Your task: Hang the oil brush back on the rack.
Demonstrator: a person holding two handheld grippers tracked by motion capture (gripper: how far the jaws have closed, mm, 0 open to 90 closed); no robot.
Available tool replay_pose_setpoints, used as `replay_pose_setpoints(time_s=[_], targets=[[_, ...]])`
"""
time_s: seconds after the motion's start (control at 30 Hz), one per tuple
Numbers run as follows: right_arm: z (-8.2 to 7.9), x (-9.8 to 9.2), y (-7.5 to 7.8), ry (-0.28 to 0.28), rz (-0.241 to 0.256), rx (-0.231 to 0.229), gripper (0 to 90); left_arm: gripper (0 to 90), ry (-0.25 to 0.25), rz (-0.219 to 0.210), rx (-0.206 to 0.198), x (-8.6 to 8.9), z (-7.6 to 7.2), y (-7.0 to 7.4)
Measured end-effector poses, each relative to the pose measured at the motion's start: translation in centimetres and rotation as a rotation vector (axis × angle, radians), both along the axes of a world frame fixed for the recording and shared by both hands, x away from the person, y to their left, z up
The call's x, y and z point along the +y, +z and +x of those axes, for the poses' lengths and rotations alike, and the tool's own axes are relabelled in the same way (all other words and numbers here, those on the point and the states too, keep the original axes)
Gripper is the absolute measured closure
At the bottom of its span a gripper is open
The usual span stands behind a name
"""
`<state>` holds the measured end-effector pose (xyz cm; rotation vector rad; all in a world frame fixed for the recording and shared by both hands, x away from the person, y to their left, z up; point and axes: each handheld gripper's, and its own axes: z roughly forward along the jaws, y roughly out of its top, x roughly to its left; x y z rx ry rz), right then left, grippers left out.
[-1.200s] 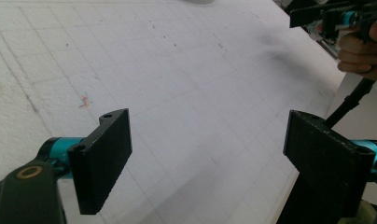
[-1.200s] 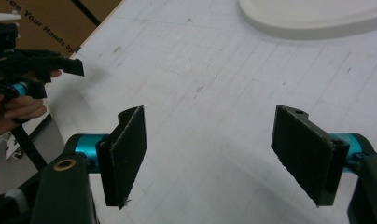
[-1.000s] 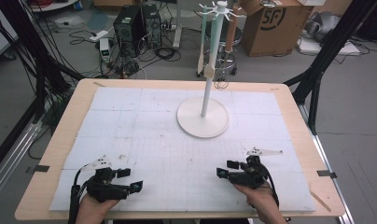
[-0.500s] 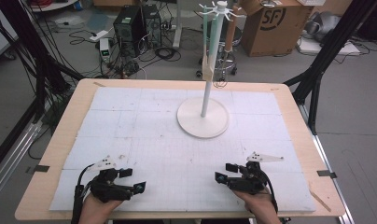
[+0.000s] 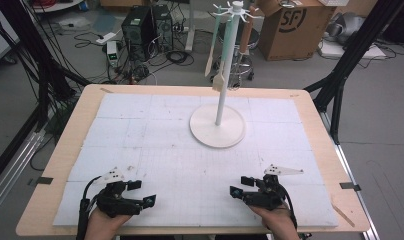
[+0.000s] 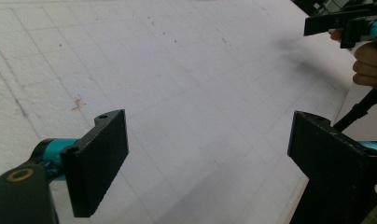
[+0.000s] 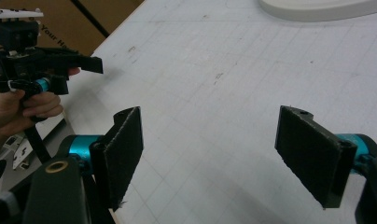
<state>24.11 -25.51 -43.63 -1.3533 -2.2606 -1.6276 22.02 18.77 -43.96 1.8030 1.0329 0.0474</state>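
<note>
Both grippers low at the near table edge, jaws spread, holding nothing.
Left gripper [image 5: 140, 192] and right gripper [image 5: 240, 186] face each other over the white gridded mat [image 5: 165, 145]; white round-based utensil stand [image 5: 218, 125] well ahead of the right gripper.

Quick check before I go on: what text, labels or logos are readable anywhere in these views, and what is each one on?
"SF", in large black letters, on the side of the cardboard box on the floor behind the table.
"Your H", cut off behind the left gripper, on a brown cardboard surface in the right gripper view.
The white mat bears only a faint grid, no writing.
</note>
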Motion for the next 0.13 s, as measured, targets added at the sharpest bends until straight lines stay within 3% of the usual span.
replay_pose_setpoints(time_s=[0.13], targets=[[0.08,0.05,0.04,0.003,0.003,0.003,21.3,12.9,0.004,0.004,-0.003,0.19,-0.02,-0.15]])
